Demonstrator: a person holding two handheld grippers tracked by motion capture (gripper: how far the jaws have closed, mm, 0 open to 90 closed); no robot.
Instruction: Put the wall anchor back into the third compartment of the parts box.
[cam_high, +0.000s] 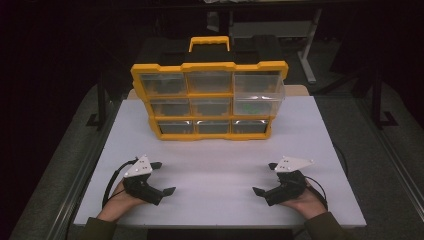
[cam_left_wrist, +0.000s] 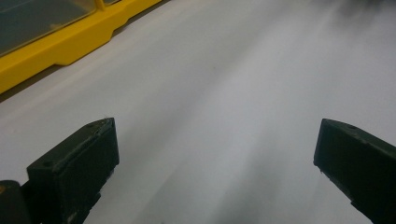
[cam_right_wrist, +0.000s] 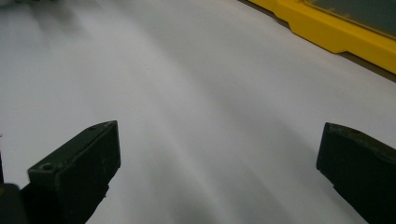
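A yellow organiser cabinet (cam_high: 209, 100) with three rows of clear drawers stands upright at the back middle of the white table (cam_high: 220, 150). Its top right drawer (cam_high: 258, 85) sticks out a little, and the drawer below it (cam_high: 252, 106) holds something green. My left gripper (cam_high: 162, 177) rests near the front left, held by a hand, open with nothing between its jaws. My right gripper (cam_high: 265, 178) rests near the front right, also open and holding nothing. Both point inward toward the table's middle. The cabinet's yellow base (cam_left_wrist: 60, 44) appears at the upper left of the left gripper view, and the same base (cam_right_wrist: 336, 35) at the upper right of the right gripper view.
The cabinet has a yellow carry handle (cam_high: 209, 42) on top. Dark floor and table-frame legs (cam_high: 310, 55) surround the table. Bare white surface lies between the grippers and the cabinet. A cable (cam_high: 112, 182) loops from the left gripper near the table's left edge.
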